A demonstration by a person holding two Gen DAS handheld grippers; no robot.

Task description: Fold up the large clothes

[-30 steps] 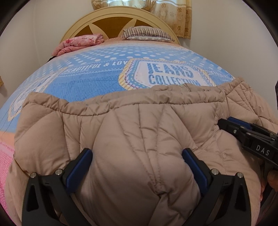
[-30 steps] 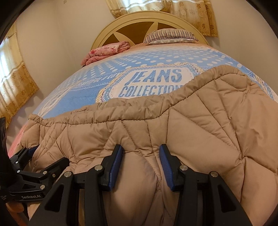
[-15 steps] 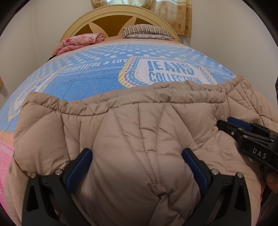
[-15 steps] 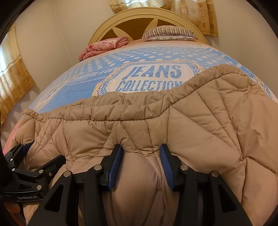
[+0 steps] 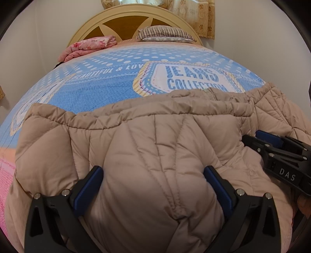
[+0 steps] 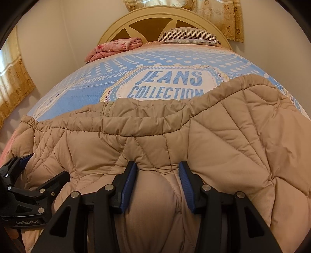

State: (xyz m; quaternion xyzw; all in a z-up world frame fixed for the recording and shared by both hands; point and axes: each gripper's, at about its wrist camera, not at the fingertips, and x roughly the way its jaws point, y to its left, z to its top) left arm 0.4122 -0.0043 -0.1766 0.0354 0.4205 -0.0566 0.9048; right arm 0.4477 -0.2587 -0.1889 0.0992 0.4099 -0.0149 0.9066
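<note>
Headboard [image 6: 165,17], striped pillow [image 6: 189,35] beyond puffer jacket [image 6: 223,136]; we see both grippers [image 5: 153,186] [image 6: 157,181] pinching jacket folds, window curtain [image 6: 13,81] only right-view.

Puffy beige quilted down jacket [image 5: 147,148] spread flat across bed's 6 o'clock end, gathered edge toward 12 o'clock.

Coat [image 5: 155,148] on bed [image 5: 108,91] near edge; pillow [image 5: 165,33], blanket [image 5: 91,44] behind.
</note>
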